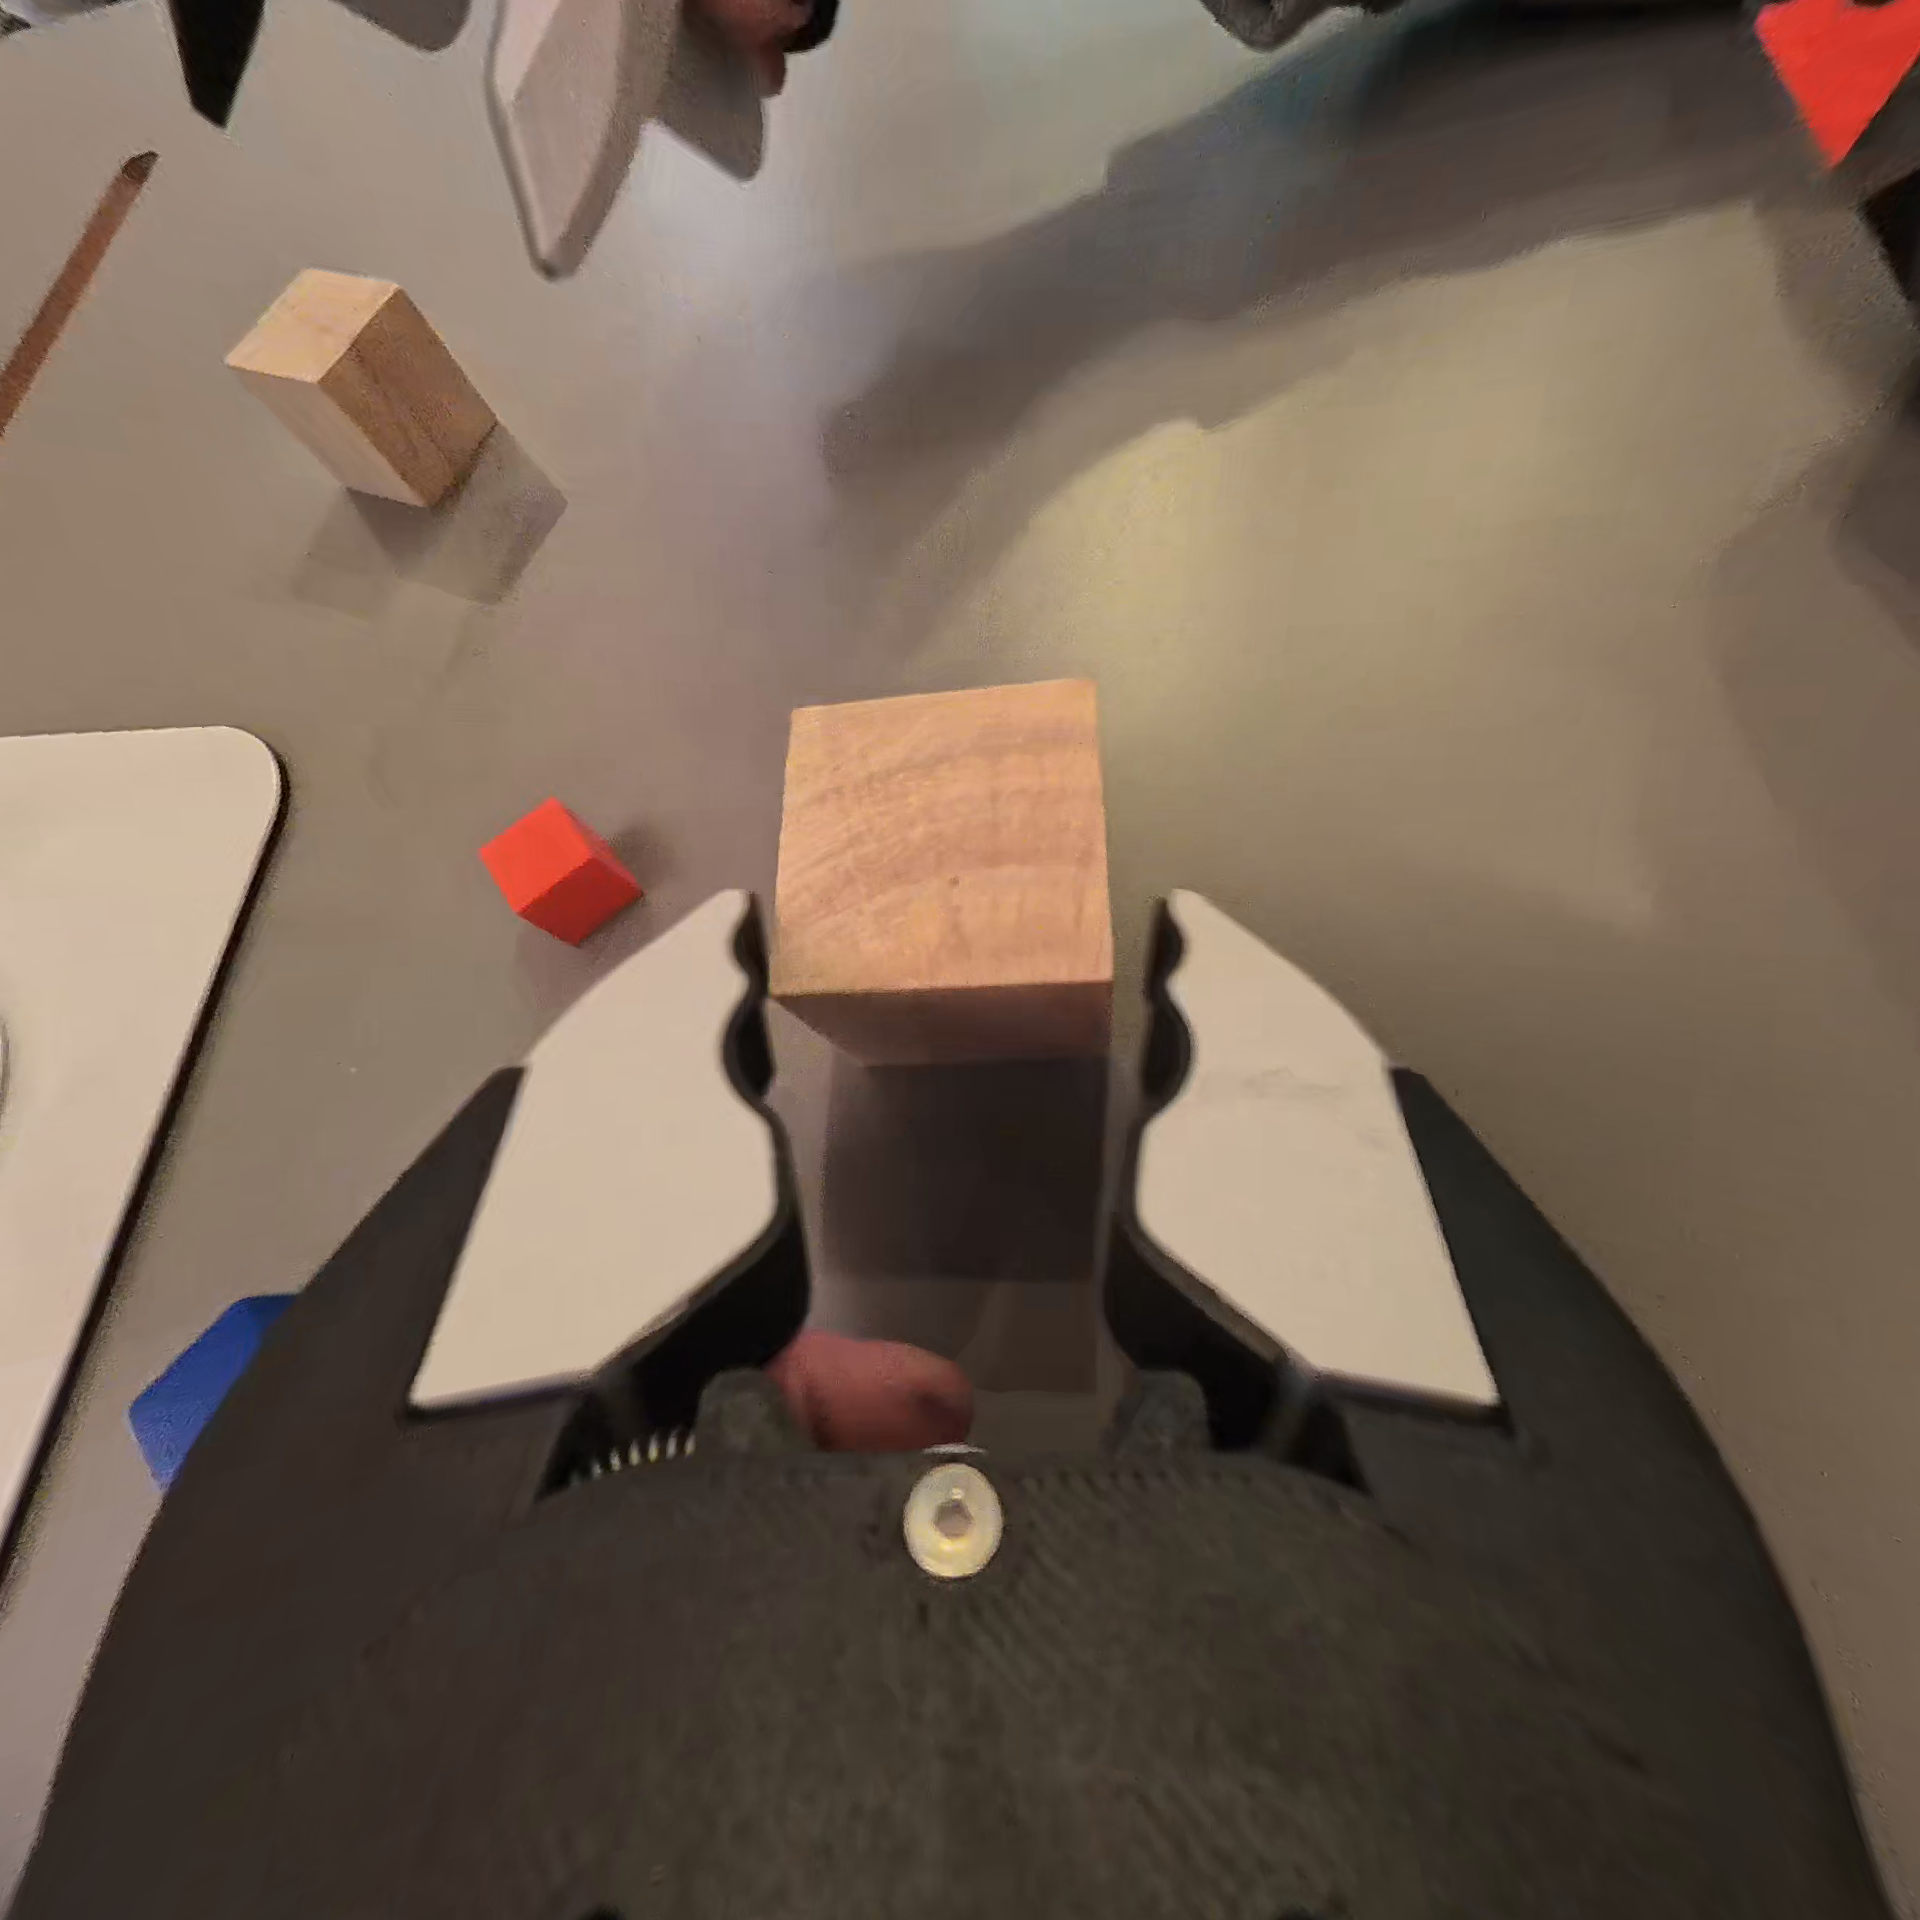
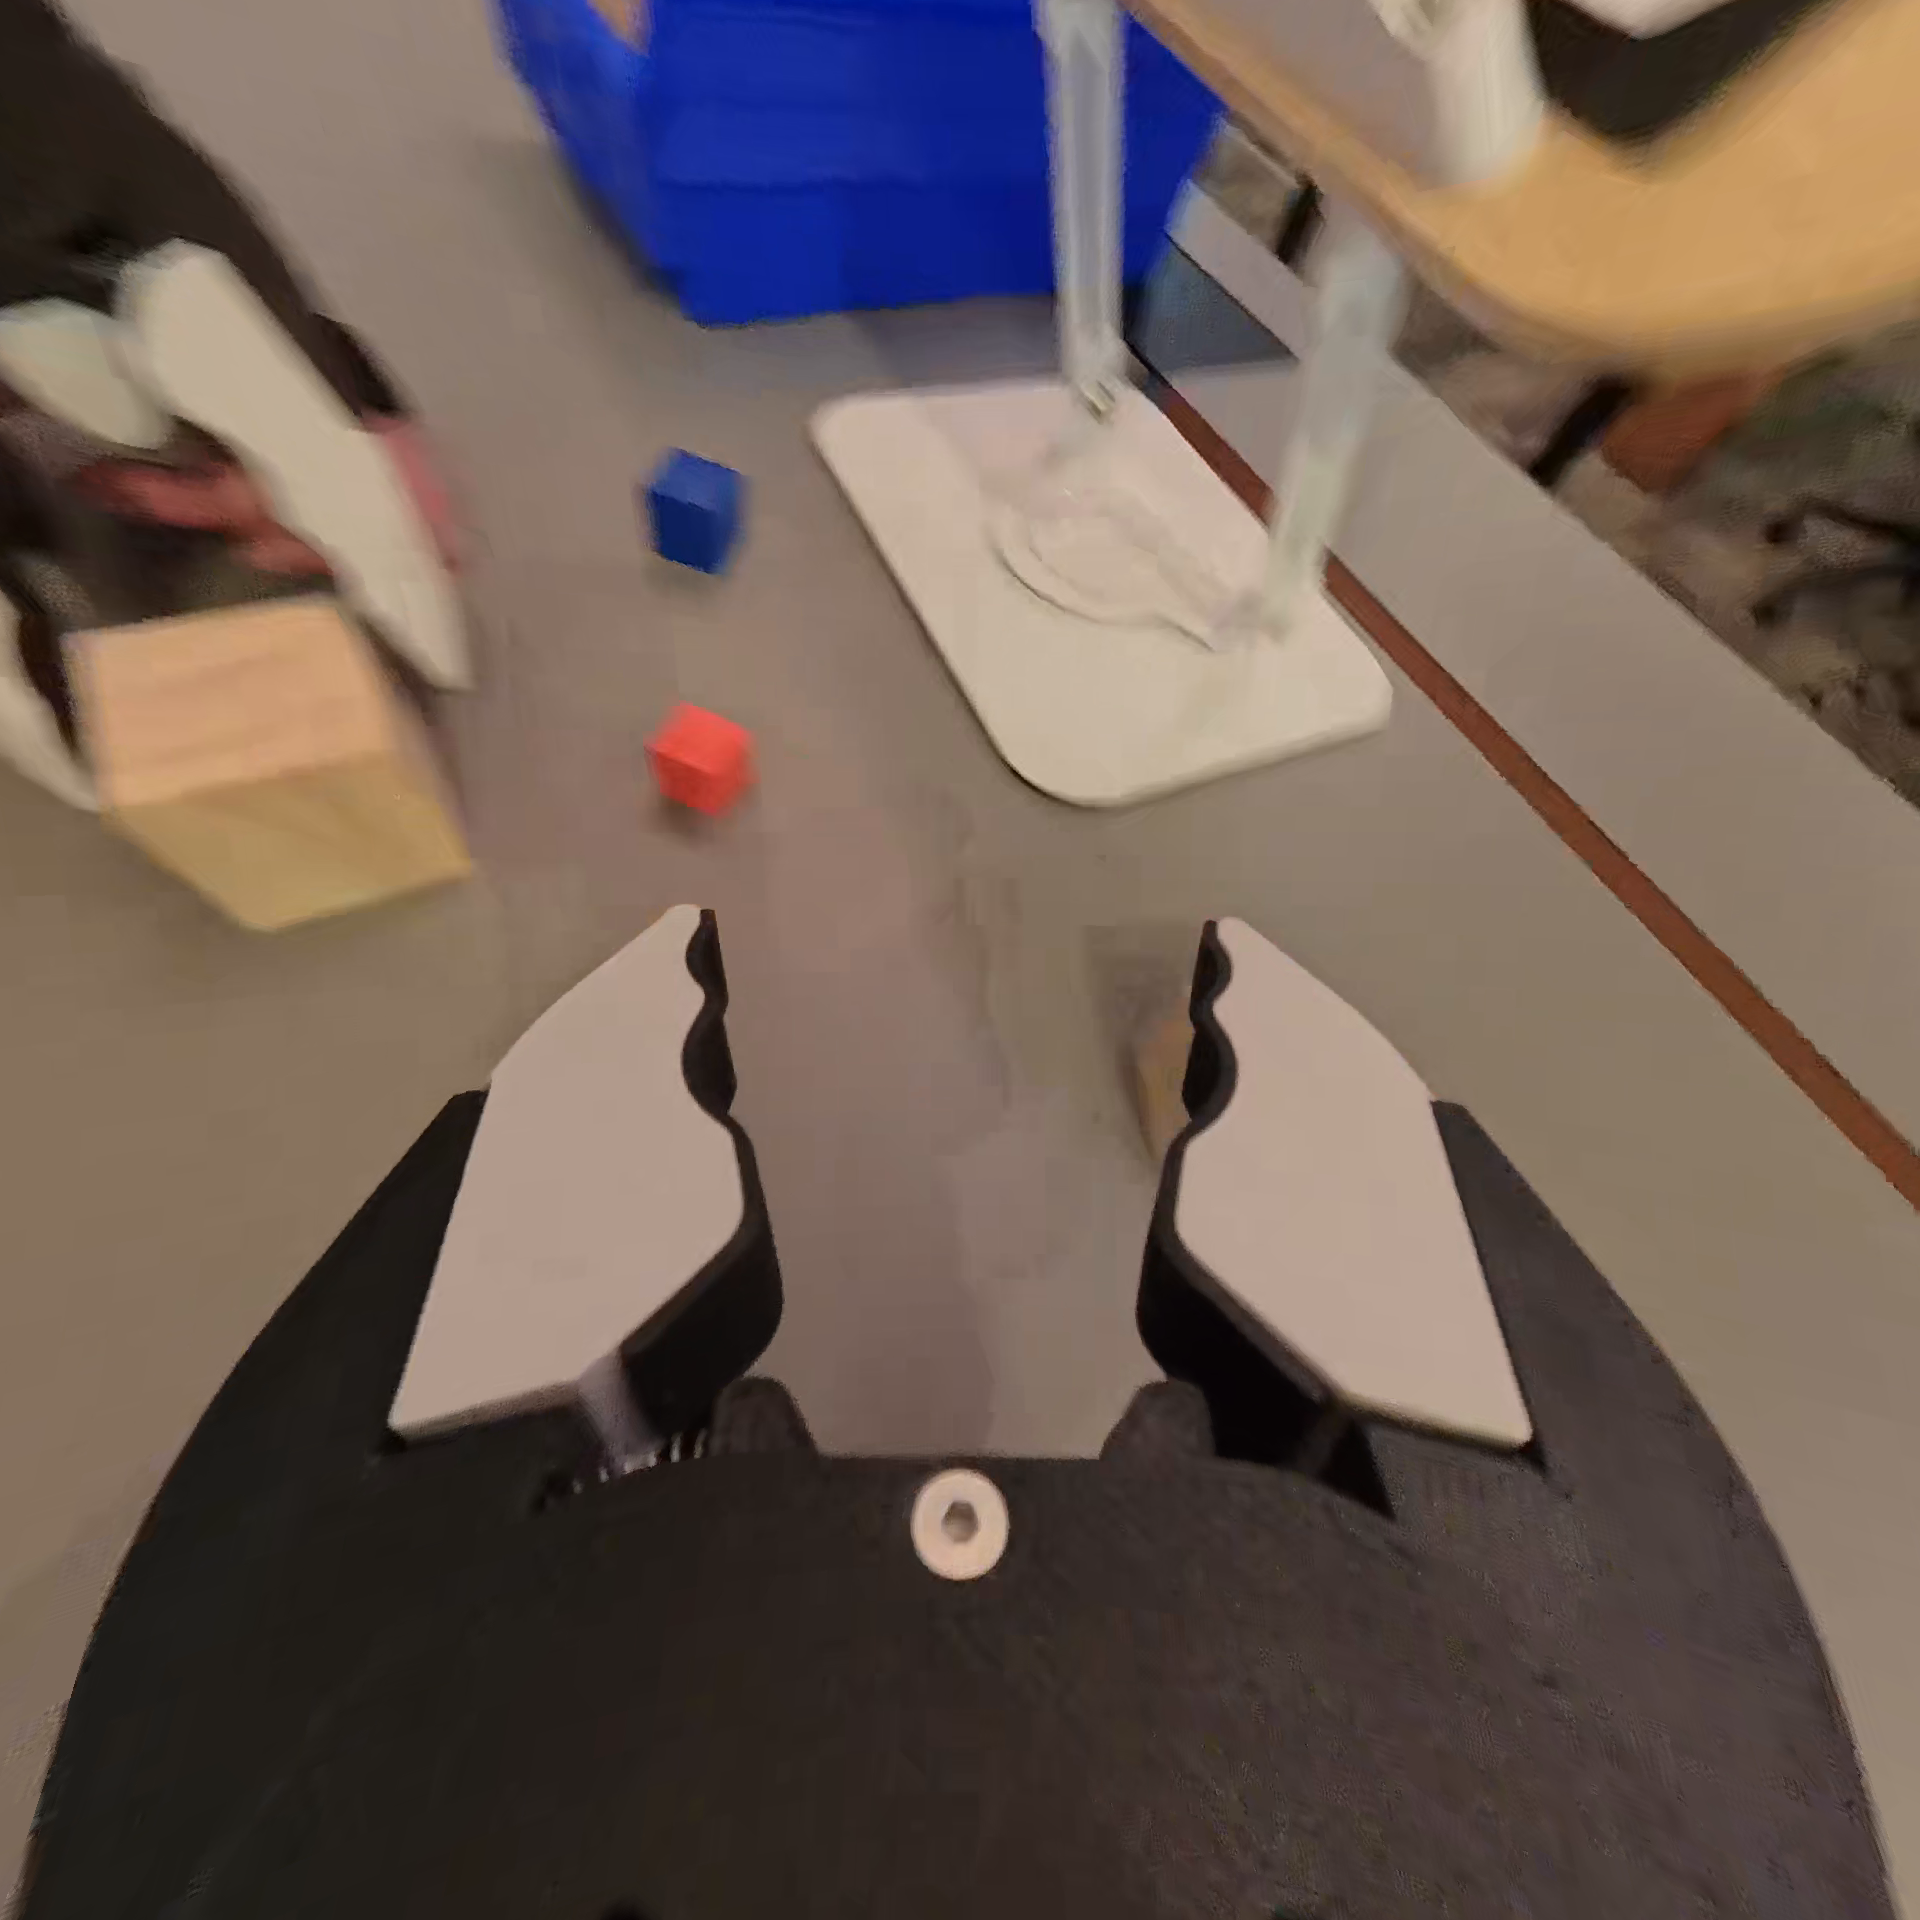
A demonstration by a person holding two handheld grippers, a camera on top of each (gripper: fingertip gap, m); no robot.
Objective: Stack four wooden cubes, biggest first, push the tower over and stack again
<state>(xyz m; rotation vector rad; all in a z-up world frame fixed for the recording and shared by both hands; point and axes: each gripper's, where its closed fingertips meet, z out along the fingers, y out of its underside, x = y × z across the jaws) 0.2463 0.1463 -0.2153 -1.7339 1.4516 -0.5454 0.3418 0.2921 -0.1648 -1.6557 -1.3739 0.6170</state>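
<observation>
Left wrist view: your left gripper (image 1: 956, 935) straddles the big plain wooden cube (image 1: 940, 852), which stands flat on the grey tabletop (image 1: 1351, 779). The left finger looks to be at the cube's side; a thin gap shows on the right, so the jaws are parted about a cube's width and not yet pinching. That cube is the landmark here, and as the largest of the blocks it is probably the base, which would explain why you square up on it first. Left of it, near, lies the small red cube (image 1: 559, 871). Beyond that and farther from you sits the medium plain wooden block (image 1: 364, 390), turned at an angle. A white rounded base plate (image 1: 125, 935) lies well to the left, with a blue corner (image 1: 203, 1382) showing at the gripper's left shoulder (too little of it to name). The other gripper's pale fingers (image 1: 582, 135) hang at the top edge.

Right wrist view: your right gripper (image 2: 956, 925) is spread wide and empty over bare table, held back, I judge, so it can take the next block. The big wooden cube (image 2: 260, 758) sits at far left with the left gripper's fingers (image 2: 301, 457) around it. To its right lies the red cube (image 2: 698, 755), and beyond that a small blue cube (image 2: 694, 509). A small wooden block (image 2: 1158, 1070) peeks from behind your right finger. The white plate (image 2: 1091, 644) carries a clear stand, and a blue bin (image 2: 831, 156) sits at the back.
</observation>
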